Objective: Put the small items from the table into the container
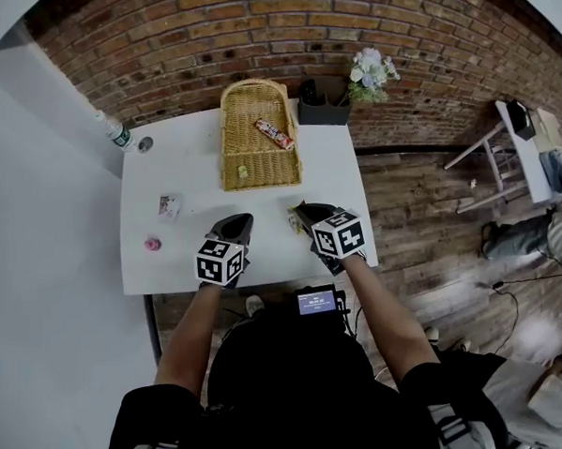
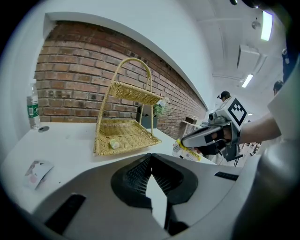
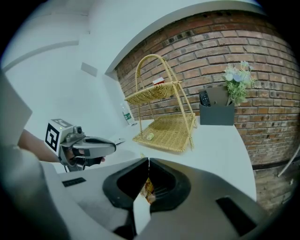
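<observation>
My right gripper [image 1: 302,213] [image 3: 148,165] is shut on a small yellow-and-white snack packet [image 1: 293,221] [image 3: 147,190] just above the table's front right. The left gripper view shows this packet [image 2: 187,151] hanging under the right gripper's closed jaws. To its left, my left gripper [image 1: 236,222] [image 2: 151,161] is shut with nothing between its jaws. The two-tier wicker basket [image 1: 256,161] [image 2: 123,136] [image 3: 165,129] stands at the back middle. A red snack bar [image 1: 273,134] lies on its upper tier and a small green item [image 1: 242,172] [image 2: 113,144] on its lower tier.
On the left of the white table [image 1: 340,175] lie a small flat packet [image 1: 169,206] [image 2: 36,169] and a pink item [image 1: 152,244]. A water bottle [image 1: 112,130] stands at the back left corner. A dark holder [image 1: 323,107] with flowers [image 3: 238,75] sits behind the basket.
</observation>
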`<state>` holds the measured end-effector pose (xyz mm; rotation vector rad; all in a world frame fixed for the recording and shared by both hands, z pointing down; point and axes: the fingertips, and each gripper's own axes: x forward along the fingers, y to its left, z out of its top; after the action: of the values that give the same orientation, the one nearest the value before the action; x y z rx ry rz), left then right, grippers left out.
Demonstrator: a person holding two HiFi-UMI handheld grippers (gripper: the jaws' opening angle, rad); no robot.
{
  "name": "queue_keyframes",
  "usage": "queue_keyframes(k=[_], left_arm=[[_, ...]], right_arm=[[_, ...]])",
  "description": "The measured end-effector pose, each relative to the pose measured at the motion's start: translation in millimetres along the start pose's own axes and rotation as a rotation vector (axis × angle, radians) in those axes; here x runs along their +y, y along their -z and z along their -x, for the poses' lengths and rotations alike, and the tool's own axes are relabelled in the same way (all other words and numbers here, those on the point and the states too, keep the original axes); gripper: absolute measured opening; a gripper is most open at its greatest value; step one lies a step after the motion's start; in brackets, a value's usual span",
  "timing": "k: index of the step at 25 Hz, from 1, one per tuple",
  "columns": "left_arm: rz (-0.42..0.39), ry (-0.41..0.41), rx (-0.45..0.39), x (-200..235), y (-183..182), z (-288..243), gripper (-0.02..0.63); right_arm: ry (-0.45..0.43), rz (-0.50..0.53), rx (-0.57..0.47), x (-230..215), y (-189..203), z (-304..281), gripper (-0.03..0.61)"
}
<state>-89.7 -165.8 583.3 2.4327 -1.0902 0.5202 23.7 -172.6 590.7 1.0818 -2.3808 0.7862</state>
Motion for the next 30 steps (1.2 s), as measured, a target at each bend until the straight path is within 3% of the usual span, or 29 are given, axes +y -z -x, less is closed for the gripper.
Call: queue_keyframes(k=[15,30], left_arm=[[-0.007,0.002,-0.009,16.9,-26.9,-23.1,0.008],[0.002,0.015,0.019,30.5,-30.8,-43.8,0.008]], right_arm=[[-0.022,0.048,-0.018,-11.9,-51.1,-30.9,0.021],[-0.014,0.040,-0.011,-30.5,-73.4,-64.9,0.021]])
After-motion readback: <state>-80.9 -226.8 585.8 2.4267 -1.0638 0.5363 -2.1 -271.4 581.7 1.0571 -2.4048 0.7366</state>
